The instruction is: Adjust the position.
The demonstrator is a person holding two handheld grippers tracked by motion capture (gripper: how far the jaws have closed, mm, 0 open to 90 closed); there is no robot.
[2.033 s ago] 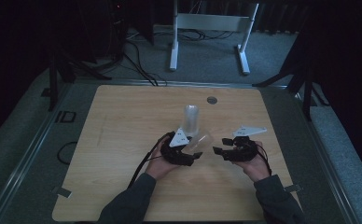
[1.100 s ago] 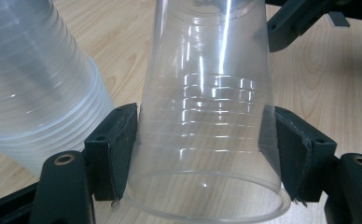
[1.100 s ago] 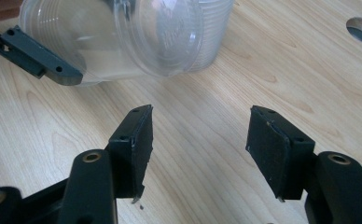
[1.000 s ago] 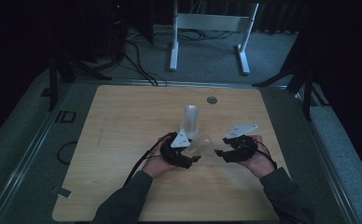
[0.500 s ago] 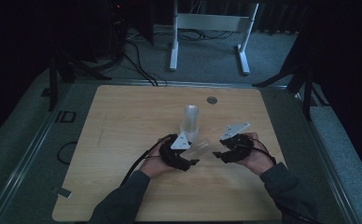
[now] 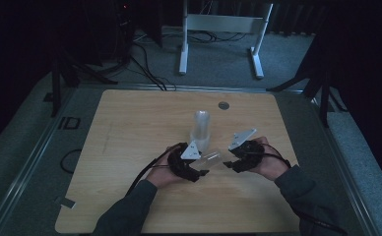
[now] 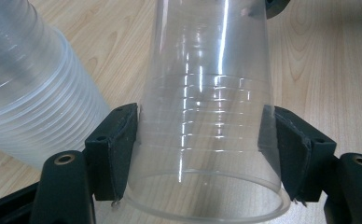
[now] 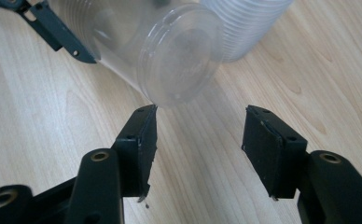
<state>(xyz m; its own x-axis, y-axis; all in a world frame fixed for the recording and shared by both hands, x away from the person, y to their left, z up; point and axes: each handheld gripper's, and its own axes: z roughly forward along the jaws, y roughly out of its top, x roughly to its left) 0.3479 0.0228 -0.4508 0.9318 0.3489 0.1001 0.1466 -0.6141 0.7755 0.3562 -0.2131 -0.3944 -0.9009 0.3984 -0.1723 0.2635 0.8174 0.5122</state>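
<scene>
While the left gripper (image 7: pixel 202 154) clamps a clear plastic cup (image 7: pixel 207 116) by its sides, just at 5 o'clock of the upright cup stack (image 6: pixel 200 129), the right gripper (image 8: pixel 198 140) faces the cup's base, jaws parted, nothing between, having just narrowed.

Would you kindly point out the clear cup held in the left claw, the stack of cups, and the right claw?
clear cup (image 7: pixel 207 116): left gripper view, ribbed side wall.
stack of cups (image 6: pixel 200 125): high view, upper body.
right claw (image 8: pixel 198 140): right gripper view, midway between its fingertips.
</scene>
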